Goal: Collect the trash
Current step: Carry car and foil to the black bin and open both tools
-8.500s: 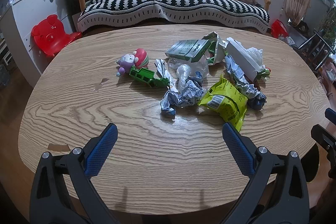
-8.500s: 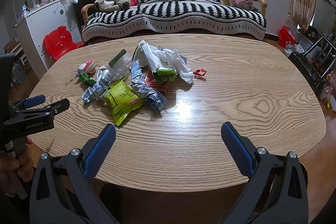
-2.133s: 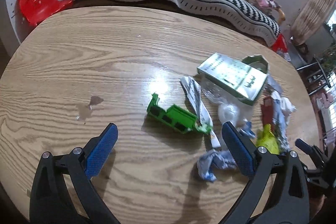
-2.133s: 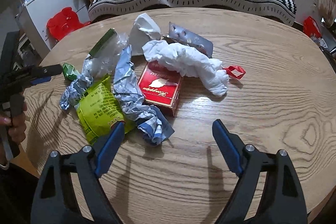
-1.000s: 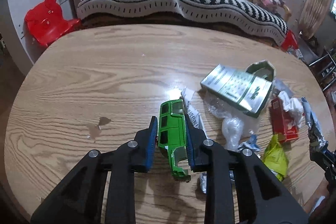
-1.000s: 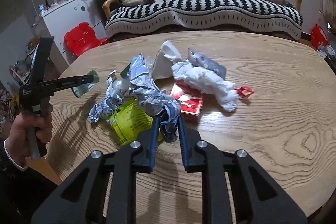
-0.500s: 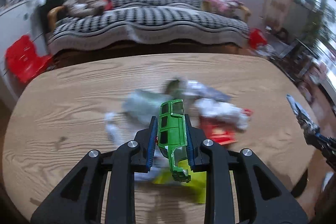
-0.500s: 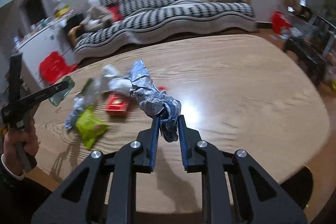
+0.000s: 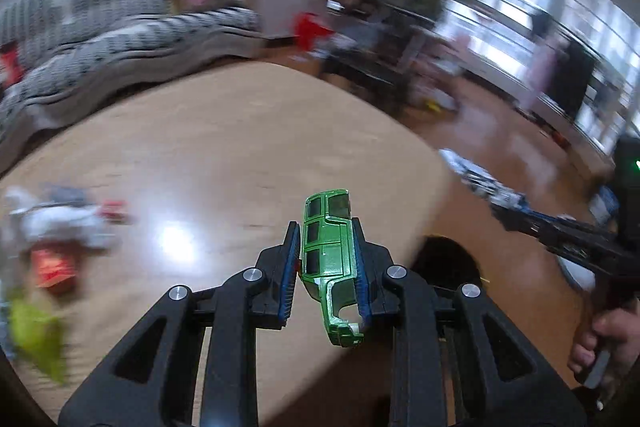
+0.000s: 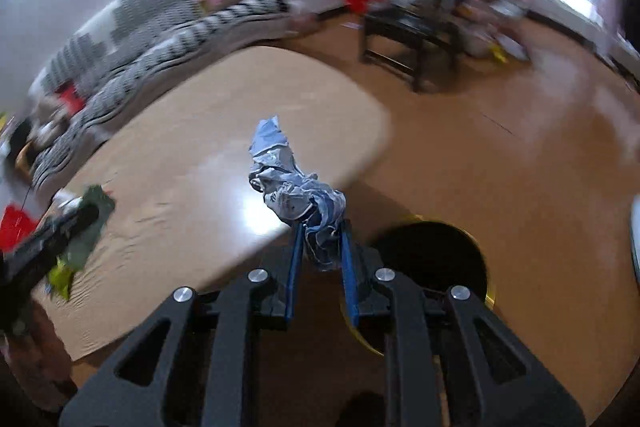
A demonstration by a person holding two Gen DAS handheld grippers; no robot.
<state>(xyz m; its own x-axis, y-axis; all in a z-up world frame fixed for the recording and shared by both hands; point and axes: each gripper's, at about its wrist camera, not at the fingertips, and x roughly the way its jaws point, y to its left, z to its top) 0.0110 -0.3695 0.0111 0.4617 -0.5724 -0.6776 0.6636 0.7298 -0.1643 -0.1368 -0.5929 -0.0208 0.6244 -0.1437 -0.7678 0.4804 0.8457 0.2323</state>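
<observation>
bin vs. loads: dark round bin stands on the floor just off the table's near corner; in the right wrist view its mouth shows right beyond and below the fingertips, yellowish rim partly visible; in the left wrist view only a dark arc of it peeks past the right finger, off the table edge
nearer hand: right gripper looks nearer, already past the table corner and almost above the opening; left gripper hangs over the table edge, bin ahead and to its right
right jaws: drawn close, clamped on a crumpled foil wrapper, silver-blue; pinched by its lower end, the rest stands up and leans back-left over the table corner
left jaws: close together, clamped on a green toy car body; long axis runs along the fingers, one end poking forward past the tips, the other hooked end hanging down below the pads
table: wood top, blurred; more litter at the far left, well apart from both grippers
left on table: white crumpled paper, red pack, yellow-green bag, all smeared by motion, detail not readable
judgement: carry stage; right load seems a short drop from release, left needs to travel on to the right before opening
risk: wrapper is tall and light, may catch on the rim or a pad when let go
</observation>
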